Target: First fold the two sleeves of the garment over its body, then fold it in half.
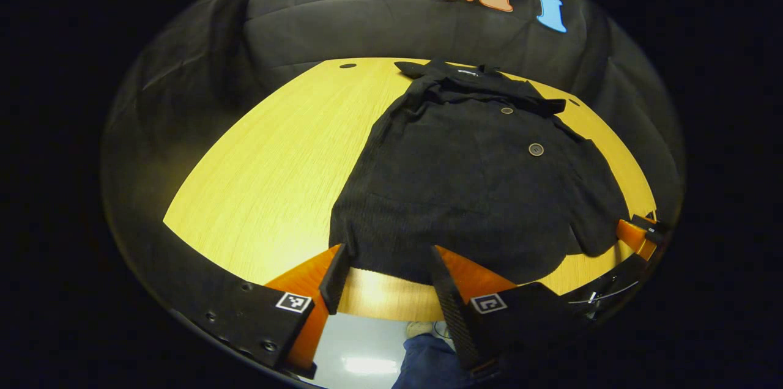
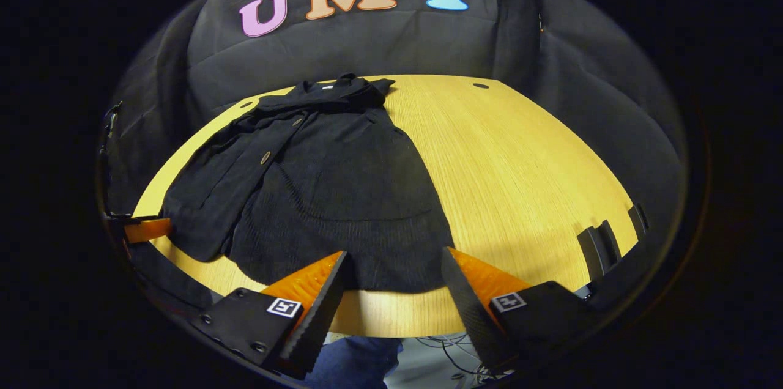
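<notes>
Garment (image 1: 471, 193) flat on table (image 1: 269, 163), both sleeves folded in.
Collar points away from both grippers; left gripper (image 1: 388, 276) and right gripper (image 2: 391, 273) gape wide at its hem.

Dark buttoned garment (image 2: 330, 193) was spread flat over the left half of the wooden table (image 2: 520, 175), collar toward the far edge, hem at the near edge, right gripper (image 2: 391, 282) was held wide open at the hem, other gripper (image 2: 147, 229) was seen at the table's left edge
</notes>
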The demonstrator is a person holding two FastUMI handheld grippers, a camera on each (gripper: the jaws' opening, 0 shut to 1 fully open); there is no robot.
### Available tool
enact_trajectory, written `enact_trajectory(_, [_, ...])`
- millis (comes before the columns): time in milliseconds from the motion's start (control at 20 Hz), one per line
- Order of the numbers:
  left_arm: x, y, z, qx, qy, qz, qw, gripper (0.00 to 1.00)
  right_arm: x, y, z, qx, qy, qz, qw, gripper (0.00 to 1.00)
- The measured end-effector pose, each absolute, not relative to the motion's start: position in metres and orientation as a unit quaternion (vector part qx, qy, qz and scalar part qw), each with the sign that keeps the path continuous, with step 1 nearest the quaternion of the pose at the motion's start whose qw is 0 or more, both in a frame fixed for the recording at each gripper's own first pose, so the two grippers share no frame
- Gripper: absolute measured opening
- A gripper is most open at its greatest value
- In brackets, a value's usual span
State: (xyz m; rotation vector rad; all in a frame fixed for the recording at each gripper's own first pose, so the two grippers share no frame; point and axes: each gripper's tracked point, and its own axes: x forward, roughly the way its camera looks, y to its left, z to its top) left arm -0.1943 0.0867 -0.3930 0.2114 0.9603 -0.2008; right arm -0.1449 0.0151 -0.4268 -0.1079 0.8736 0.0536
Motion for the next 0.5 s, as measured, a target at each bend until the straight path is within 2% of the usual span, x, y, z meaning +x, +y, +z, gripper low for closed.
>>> enact_trajectory(50, [-0.196,0.083,-0.393,0.098,0.46,-0.101,0.877,0.75,-0.145,0.017,-0.426,-0.05,0.423,0.029,0.905,0.93])
enact_trajectory(150, [-0.197,0.075,-0.394,0.086,0.459,-0.105,0.878,0.49,-0.148,0.024,-0.427,-0.046,0.424,0.033,0.904,0.79])
enact_trajectory(200, [-0.198,0.072,-0.394,0.082,0.461,-0.106,0.877,0.31,-0.149,0.03,-0.428,-0.045,0.425,0.038,0.903,0.64])
enact_trajectory(250, [-0.199,0.069,-0.394,0.074,0.46,-0.108,0.878,0.27,-0.149,0.033,-0.428,-0.046,0.426,0.042,0.903,0.58])
enact_trajectory(300, [-0.199,0.066,-0.396,0.063,0.462,-0.108,0.878,0.15,-0.15,0.036,-0.428,-0.045,0.427,0.047,0.902,0.51])
enact_trajectory(400, [-0.199,0.065,-0.396,0.046,0.462,-0.108,0.879,0.01,-0.15,0.039,-0.429,-0.043,0.431,0.051,0.9,0.29])
enact_trajectory(450, [-0.199,0.064,-0.396,0.037,0.464,-0.111,0.878,0.0,-0.151,0.041,-0.429,-0.038,0.438,0.054,0.896,0.29])
enact_trajectory(500, [-0.199,0.065,-0.396,0.028,0.466,-0.112,0.877,0.0,-0.15,0.041,-0.429,-0.033,0.442,0.055,0.895,0.2])
